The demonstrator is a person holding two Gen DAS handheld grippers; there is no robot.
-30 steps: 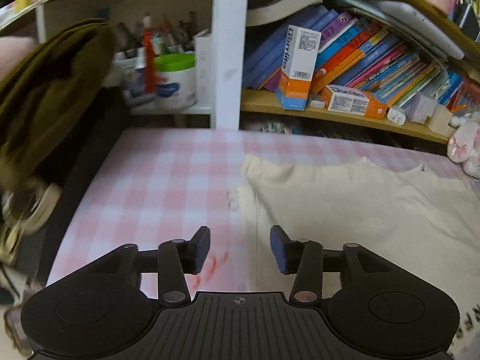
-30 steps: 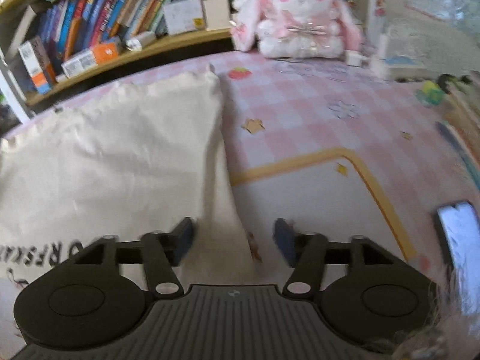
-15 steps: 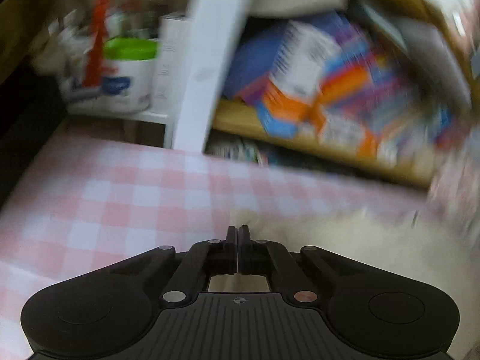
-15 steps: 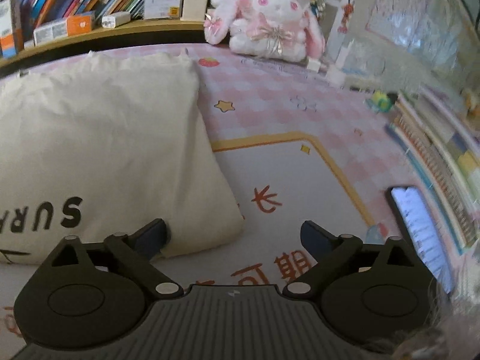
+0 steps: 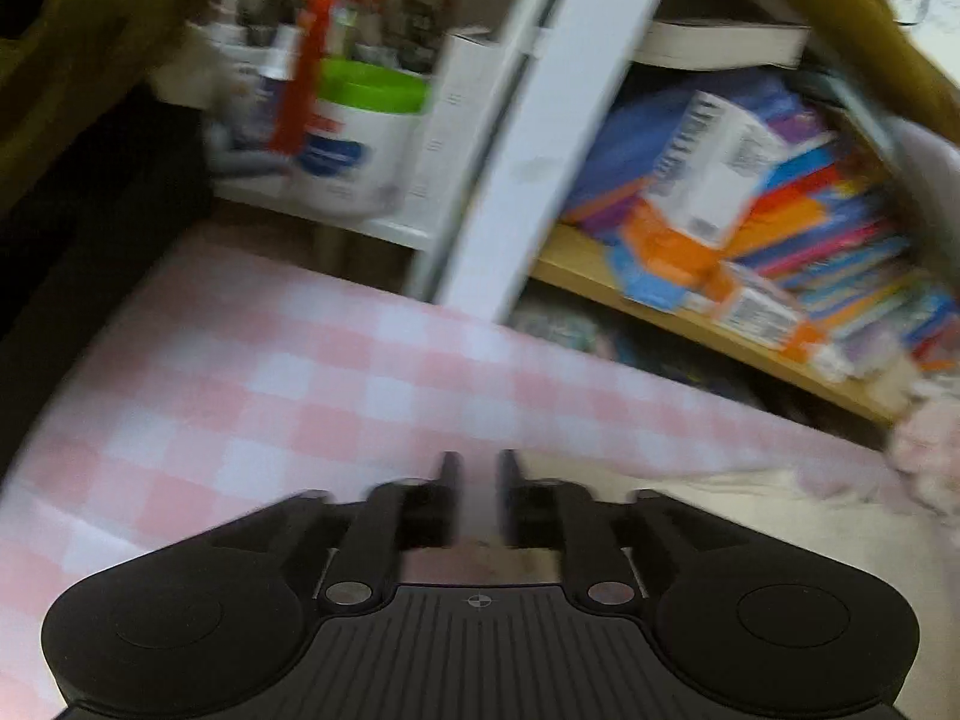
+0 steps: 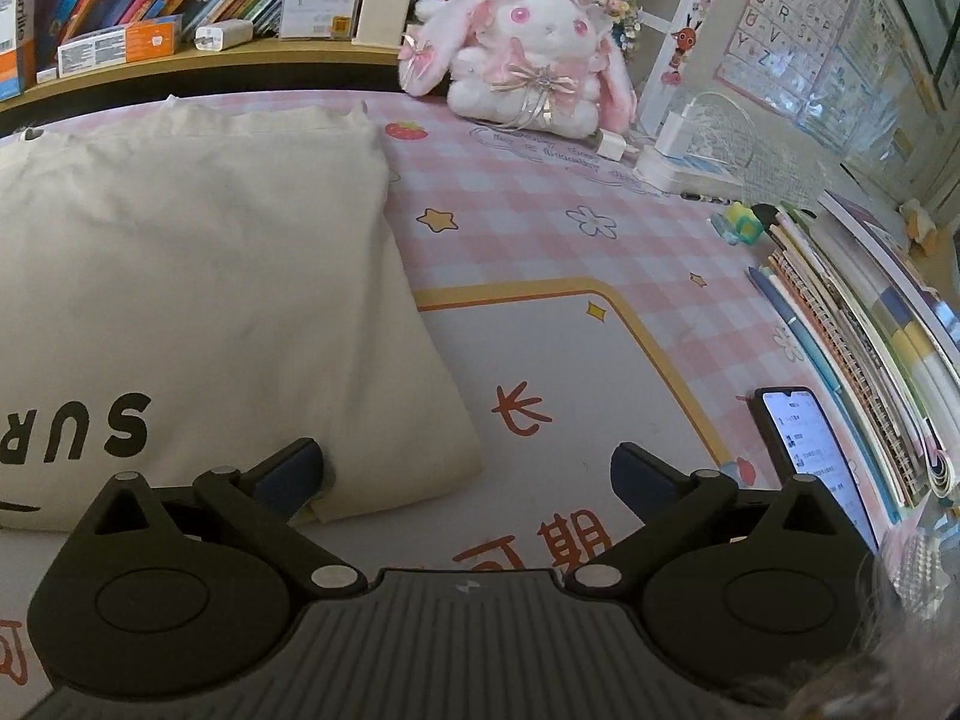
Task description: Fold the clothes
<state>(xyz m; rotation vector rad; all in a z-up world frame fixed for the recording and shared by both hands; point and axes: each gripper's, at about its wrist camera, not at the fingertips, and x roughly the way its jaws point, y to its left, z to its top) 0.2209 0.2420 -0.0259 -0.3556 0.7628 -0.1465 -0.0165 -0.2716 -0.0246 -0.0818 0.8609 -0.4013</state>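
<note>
Left wrist view, blurred by motion: the left gripper (image 5: 478,477) has its two black fingers a narrow gap apart, with nothing seen between them. Under and ahead of the fingers lies the pink-and-white checked table mat (image 5: 288,384). To the right of the fingers, low in the frame, an edge of the cream cotton garment (image 5: 750,516) lies on the mat; whether the right finger touches it cannot be told. Beyond the fingertips a white upright shelf post (image 5: 558,120) rises. Left of the post stands a white tub with a green lid (image 5: 360,138), and right of it a wooden shelf holds a row of coloured books (image 5: 840,222).

Right wrist view, sharp: the right gripper (image 6: 468,468) has its fingers spread wide, holding nothing. The left finger (image 6: 288,471) rests at the near hem of the cream garment (image 6: 198,276), which lies flat and folded, stretching away ahead and to the left of the fingers, with black letters "SUR" printed near the left finger. The garment's near right corner lies between the two fingers. The right finger (image 6: 648,474) sits over the bare white panel of the mat, well apart from the cloth. Right of that finger a black smartphone with a lit screen (image 6: 810,450) lies on the mat, beside a stack of notebooks (image 6: 870,348). Far ahead a white and pink plush rabbit (image 6: 528,54) sits against the shelf.
</note>
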